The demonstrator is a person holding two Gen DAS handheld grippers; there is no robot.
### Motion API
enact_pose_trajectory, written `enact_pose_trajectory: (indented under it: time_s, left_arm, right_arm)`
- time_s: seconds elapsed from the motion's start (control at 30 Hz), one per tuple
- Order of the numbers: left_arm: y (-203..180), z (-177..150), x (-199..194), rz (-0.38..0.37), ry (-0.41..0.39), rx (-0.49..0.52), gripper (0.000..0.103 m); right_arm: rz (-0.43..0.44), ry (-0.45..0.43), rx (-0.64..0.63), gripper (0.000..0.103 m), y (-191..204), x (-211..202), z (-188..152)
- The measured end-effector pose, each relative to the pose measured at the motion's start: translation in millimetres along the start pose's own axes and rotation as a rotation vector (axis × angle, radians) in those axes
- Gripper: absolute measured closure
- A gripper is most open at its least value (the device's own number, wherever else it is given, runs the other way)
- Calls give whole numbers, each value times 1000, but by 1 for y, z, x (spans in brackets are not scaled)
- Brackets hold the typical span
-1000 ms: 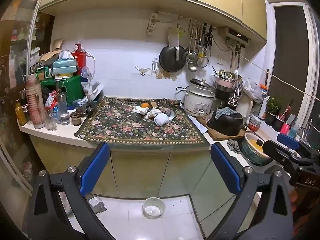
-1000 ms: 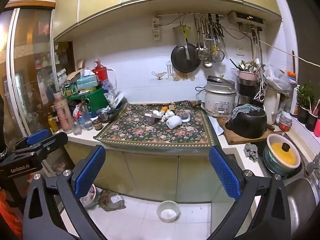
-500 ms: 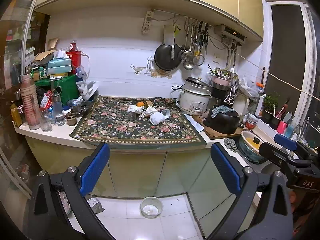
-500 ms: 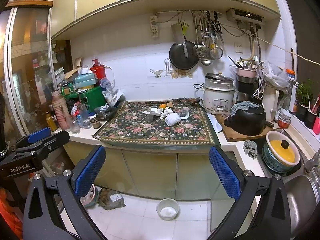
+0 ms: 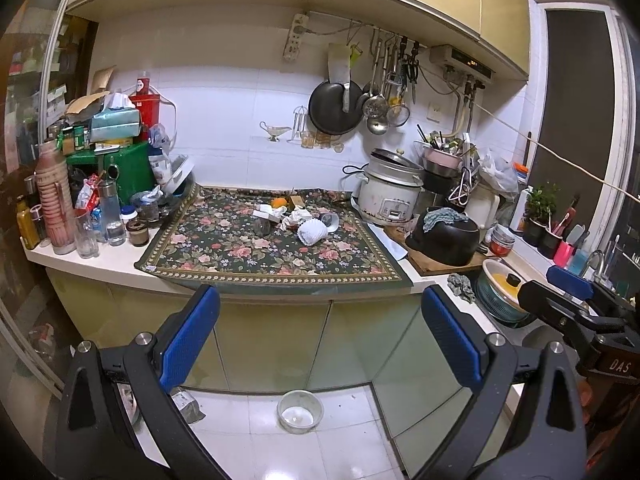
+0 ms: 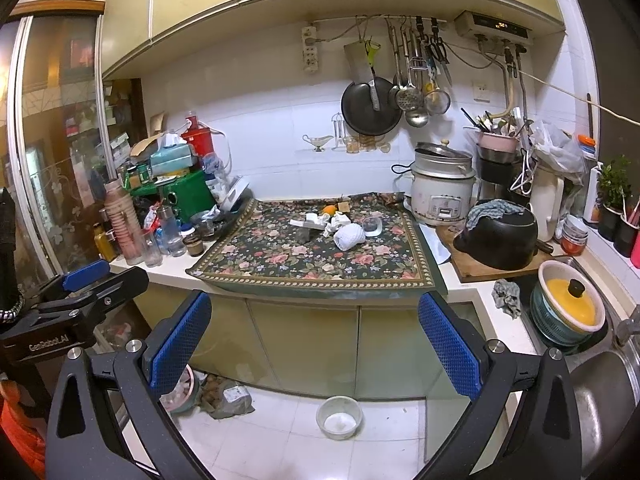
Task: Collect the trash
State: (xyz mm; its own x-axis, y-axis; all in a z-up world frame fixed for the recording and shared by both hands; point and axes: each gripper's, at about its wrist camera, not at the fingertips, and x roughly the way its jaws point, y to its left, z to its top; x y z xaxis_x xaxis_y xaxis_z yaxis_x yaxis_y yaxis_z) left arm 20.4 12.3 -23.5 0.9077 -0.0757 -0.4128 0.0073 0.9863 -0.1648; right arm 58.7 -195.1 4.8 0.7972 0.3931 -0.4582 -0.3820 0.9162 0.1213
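Approach step: my left tongs (image 5: 320, 332) and right tongs (image 6: 314, 330) both gape empty, well short of the trash (image 6: 338, 226) on the cloth (image 6: 320, 258); next, reach in.

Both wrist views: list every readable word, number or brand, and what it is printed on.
"DAS": body of the right gripper, in the left wrist view.
"GenRobot.AI": body of the left gripper, in the right wrist view.
Water heater display, red canister label, rice cooker panel: too small or blurred.
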Motion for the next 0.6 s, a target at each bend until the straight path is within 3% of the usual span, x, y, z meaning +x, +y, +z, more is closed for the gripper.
enact_pose_trajectory:
  time_s: [0.6]
  left_arm:
    - [3,-1,6,-1,4,-4,2]
  right_arm:
    - [13,2,8,0,1,3,1]
